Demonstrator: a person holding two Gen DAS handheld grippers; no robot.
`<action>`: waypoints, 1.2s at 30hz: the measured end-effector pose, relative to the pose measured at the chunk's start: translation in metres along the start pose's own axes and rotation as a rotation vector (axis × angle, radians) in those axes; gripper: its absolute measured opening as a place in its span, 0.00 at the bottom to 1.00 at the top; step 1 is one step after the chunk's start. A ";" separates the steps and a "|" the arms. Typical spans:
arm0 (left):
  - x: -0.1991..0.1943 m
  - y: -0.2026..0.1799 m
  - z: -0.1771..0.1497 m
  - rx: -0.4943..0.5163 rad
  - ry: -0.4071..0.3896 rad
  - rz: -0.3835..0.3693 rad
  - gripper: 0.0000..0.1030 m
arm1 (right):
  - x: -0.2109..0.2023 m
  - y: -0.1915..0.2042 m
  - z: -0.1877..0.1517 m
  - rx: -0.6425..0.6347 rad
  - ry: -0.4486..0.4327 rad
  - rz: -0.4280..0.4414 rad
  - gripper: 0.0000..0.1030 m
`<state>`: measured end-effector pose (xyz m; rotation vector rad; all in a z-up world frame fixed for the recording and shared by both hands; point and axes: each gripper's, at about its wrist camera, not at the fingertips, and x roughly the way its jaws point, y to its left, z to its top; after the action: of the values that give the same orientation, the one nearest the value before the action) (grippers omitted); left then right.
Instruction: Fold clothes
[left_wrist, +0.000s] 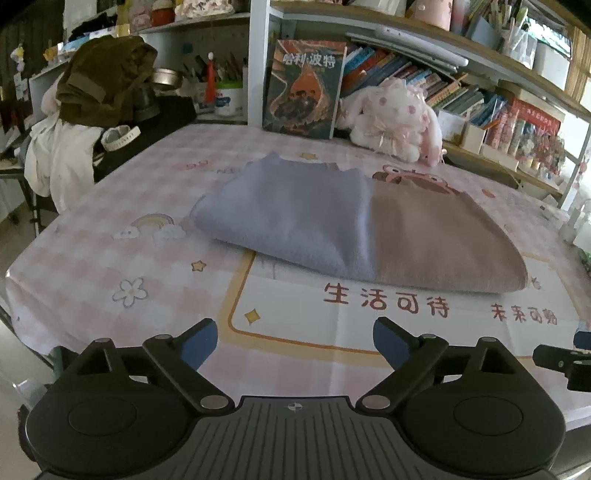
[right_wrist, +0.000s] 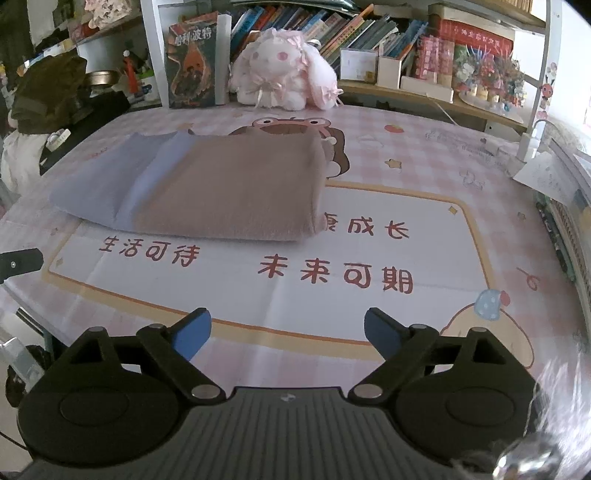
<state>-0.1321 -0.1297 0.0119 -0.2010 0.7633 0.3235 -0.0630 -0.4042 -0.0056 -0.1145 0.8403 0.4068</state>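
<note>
Folded garment (left_wrist: 343, 225), lilac at one end and tan at the other, lying flat on the pink checked tablecloth (left_wrist: 110, 229), just beyond its printed red characters; behind the garment, against the shelves, a plush rabbit (right_wrist: 284, 70) and an upright book (right_wrist: 192, 61); left gripper (left_wrist: 295, 341) near the table's edge, well short of the garment, fingers spread wide, nothing held; right gripper (right_wrist: 288, 332) likewise apart and empty, short of the garment.
</note>
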 end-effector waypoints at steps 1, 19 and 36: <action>0.002 0.001 0.000 0.002 0.004 0.000 0.91 | 0.001 0.001 0.000 0.001 0.003 -0.002 0.87; 0.057 0.076 0.020 -0.353 0.109 -0.171 0.91 | 0.043 0.039 0.029 -0.038 0.059 0.000 0.87; 0.135 0.163 0.020 -1.155 0.073 -0.375 0.67 | 0.065 -0.027 0.078 0.402 0.041 -0.015 0.65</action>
<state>-0.0865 0.0571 -0.0793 -1.4311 0.5163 0.3680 0.0409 -0.3885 -0.0040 0.2439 0.9461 0.2159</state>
